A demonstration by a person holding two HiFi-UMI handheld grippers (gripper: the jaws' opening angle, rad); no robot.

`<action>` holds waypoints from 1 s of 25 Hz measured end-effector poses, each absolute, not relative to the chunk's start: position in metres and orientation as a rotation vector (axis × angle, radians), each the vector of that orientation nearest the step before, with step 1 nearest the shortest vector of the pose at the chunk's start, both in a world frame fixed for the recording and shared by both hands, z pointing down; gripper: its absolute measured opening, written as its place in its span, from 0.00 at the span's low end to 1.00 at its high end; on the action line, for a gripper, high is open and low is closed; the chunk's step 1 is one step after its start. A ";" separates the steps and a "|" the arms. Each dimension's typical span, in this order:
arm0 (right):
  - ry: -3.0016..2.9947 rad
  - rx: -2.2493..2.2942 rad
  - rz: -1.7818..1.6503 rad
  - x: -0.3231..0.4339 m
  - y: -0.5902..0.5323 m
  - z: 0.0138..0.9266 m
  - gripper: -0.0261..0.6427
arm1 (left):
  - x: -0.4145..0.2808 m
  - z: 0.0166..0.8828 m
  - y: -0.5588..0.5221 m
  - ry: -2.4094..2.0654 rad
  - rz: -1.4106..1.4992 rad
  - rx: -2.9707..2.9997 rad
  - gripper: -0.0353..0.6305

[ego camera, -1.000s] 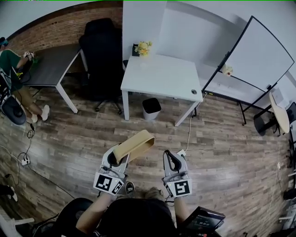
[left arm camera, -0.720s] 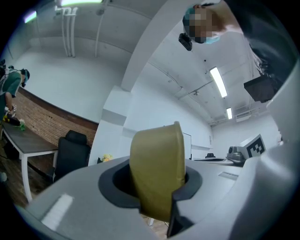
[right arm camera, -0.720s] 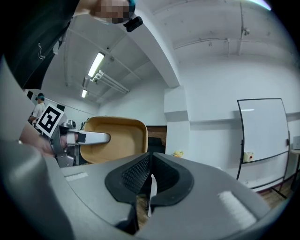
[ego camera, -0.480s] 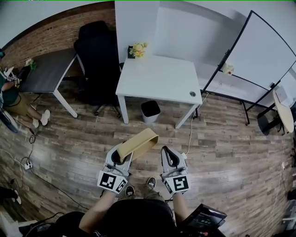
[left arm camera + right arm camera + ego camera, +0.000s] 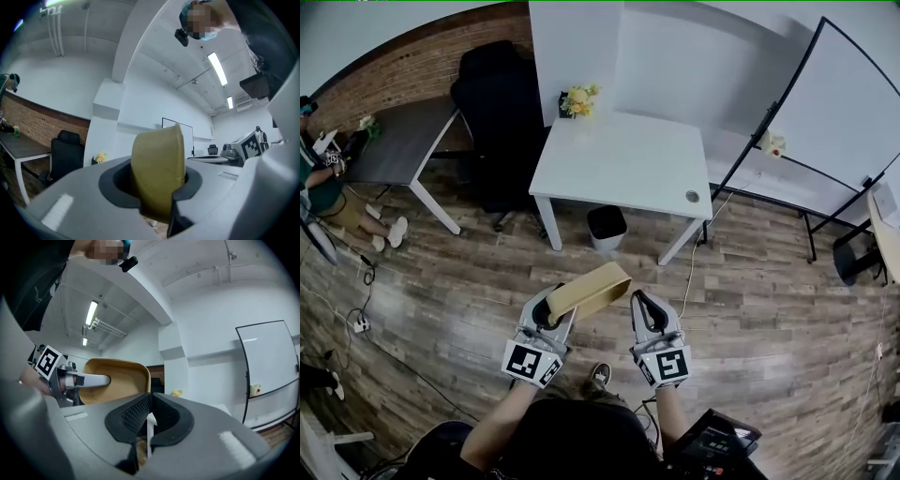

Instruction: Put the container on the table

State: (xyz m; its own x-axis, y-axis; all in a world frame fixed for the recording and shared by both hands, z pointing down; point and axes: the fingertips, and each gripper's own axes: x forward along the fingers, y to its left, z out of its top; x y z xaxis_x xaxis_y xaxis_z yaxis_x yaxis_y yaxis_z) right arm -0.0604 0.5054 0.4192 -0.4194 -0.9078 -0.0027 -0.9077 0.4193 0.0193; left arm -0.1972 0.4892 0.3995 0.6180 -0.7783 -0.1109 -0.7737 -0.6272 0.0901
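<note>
A tan, shallow container [image 5: 590,290] is held edge-on in my left gripper [image 5: 551,314], which is shut on its rim; its wall [image 5: 157,173] fills the gap between the jaws in the left gripper view. From the right gripper view the container [image 5: 115,380] shows at the left, its hollow side facing that camera. My right gripper [image 5: 645,307] is shut and empty, level with the left one and just right of the container. Both hang above the wood floor, short of the white table [image 5: 623,159] ahead.
A small black bin [image 5: 606,226] stands under the white table, and yellow flowers [image 5: 576,99] sit at its far left corner. A black chair [image 5: 492,103] and a dark desk [image 5: 394,141] lie to the left, a whiteboard [image 5: 825,122] to the right. A person sits at far left.
Both grippers and the container have come forward toward the white table, which now looks nearer and larger. The grip on the container is unchanged.
</note>
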 end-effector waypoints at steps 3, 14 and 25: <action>-2.637 1.668 -0.021 -0.058 0.494 0.423 0.09 | -0.194 0.402 0.479 -1.341 -0.216 2.783 0.21; -2.569 1.713 -0.021 -0.074 0.435 0.419 0.09 | -0.213 0.415 0.416 -1.253 -0.245 2.771 0.21; -2.518 1.732 -0.017 -0.105 0.387 0.417 0.10 | -0.245 0.416 0.351 -1.194 -0.256 2.766 0.21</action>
State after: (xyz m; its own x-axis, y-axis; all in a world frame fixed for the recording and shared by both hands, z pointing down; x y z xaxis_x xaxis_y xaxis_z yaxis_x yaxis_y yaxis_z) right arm -0.1050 0.3868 0.4173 -0.3552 -0.9326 0.0636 -0.9317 0.3587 0.0576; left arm -0.2454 0.3505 0.4158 0.6747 -0.7302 -0.1077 -0.7103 -0.6820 0.1744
